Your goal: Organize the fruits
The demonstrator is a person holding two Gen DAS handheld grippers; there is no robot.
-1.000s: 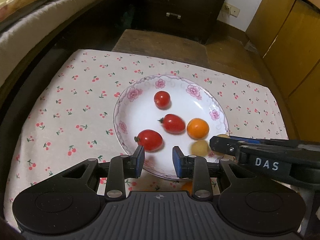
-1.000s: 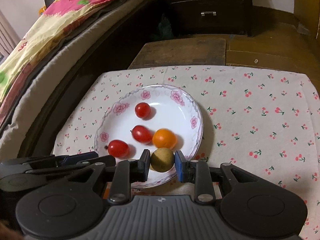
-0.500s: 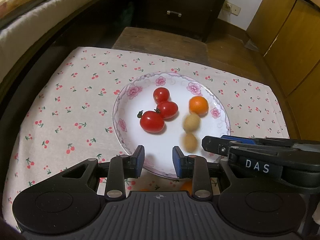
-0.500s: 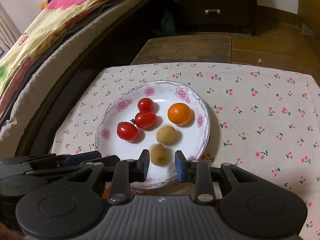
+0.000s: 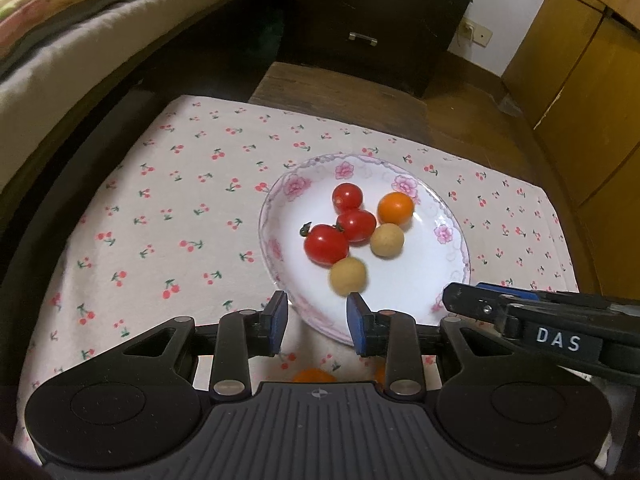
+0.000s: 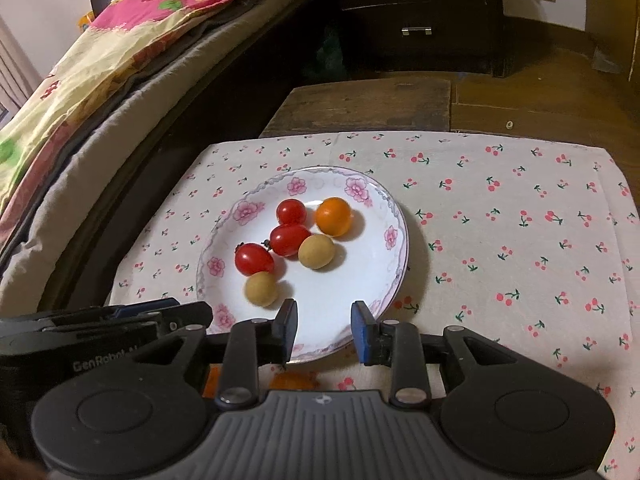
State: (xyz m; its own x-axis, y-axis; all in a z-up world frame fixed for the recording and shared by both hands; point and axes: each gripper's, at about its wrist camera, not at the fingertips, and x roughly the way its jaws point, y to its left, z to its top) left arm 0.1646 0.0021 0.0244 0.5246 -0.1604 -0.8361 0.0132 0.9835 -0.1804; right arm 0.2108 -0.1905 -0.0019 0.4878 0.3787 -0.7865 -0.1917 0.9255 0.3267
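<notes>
Both the left gripper (image 5: 317,322) and right gripper (image 6: 325,330) hung spread and empty at the plate's (image 6: 394,264) near rim, six fruits inside, one seemingly blurred.

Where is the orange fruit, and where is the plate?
orange fruit (image 6: 333,216), right wrist view, middle of its skin.
plate (image 6: 336,304), right wrist view, bare white floor near the front rim.

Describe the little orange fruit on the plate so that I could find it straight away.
Look at the flowered plate on the cherry-print cloth. The orange fruit sits at the far right of the cluster, beside a red tomato. It is the only orange one on the plate; the rest are red or tan.
</notes>
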